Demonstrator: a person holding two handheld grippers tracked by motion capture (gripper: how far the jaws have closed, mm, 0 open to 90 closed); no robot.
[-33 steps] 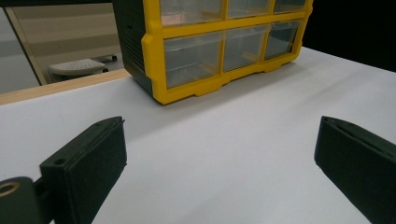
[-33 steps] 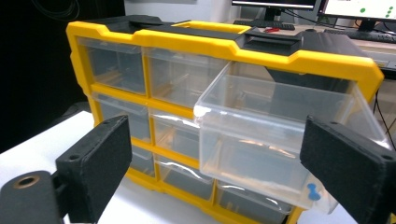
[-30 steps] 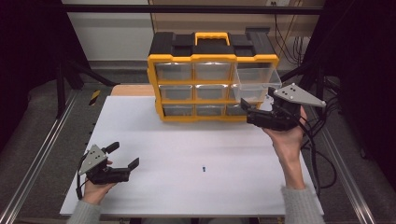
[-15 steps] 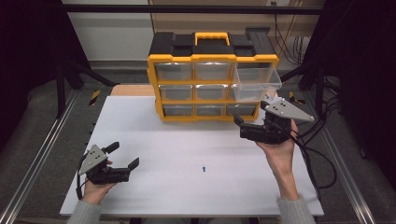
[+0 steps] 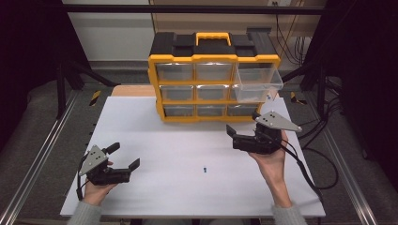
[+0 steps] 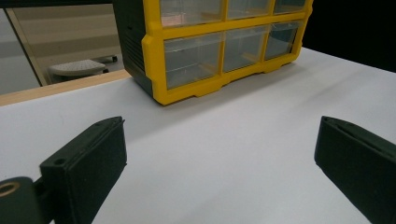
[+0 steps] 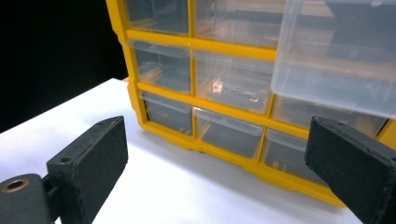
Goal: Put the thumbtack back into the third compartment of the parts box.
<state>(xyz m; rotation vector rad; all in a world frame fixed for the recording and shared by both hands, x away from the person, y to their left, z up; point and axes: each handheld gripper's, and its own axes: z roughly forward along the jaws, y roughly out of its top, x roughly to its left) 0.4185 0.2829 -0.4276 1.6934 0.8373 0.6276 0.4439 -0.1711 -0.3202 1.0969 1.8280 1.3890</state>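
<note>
Screw [image 5: 205, 169] sits on table [image 5: 155, 140] left of and nearer me than my right gripper [image 5: 241, 136], jaws apart; left gripper [image 5: 126, 156] also gaping, about as far off.

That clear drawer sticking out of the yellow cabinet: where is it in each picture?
High view: the pulled-out drawer is at the top right of the cabinet, right of centre.
Right gripper view: the drawer is in the upper right corner.
Left gripper view: not in it.
Shared landmark: the cabinet's yellow frame.
</note>
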